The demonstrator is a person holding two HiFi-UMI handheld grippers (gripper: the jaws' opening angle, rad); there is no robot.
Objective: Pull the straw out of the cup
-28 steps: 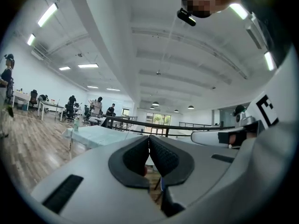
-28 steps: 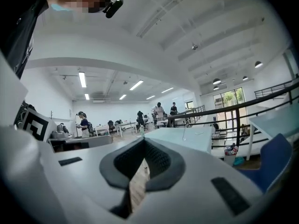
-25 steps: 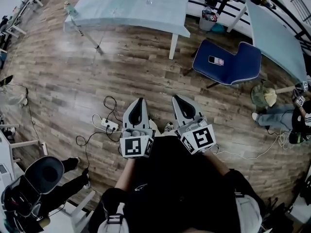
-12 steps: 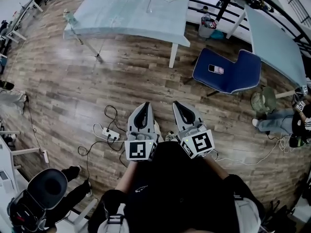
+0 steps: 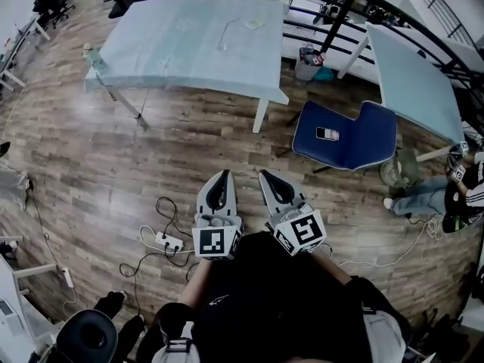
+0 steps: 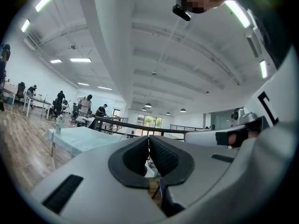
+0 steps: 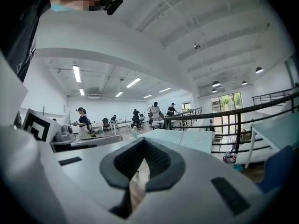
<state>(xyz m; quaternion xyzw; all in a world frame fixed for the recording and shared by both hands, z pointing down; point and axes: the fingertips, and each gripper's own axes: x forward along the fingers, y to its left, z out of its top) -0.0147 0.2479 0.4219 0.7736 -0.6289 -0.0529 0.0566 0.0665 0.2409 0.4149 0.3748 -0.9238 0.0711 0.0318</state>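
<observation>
Two grippers, both closed and empty: left gripper [image 5: 220,177] and right gripper [image 5: 267,175], jaws together, side by side over the floor, well short of the bench [image 5: 174,59] and pointed toward it. Task items, straw and cup: not positively identified. Toward the bench's far edge lie one thin pale strip [image 5: 224,35] and one small pale item [image 5: 254,23], too small to name. One bottle [image 5: 91,54]: at the bench's left corner. One blue chair [image 5: 348,134]: right of the bench. Handling, by judgement: straw likely light, slick and easily crushed, so pinch it gently above the rim. The cup is likely tippable, so steady it with the other gripper.
</observation>
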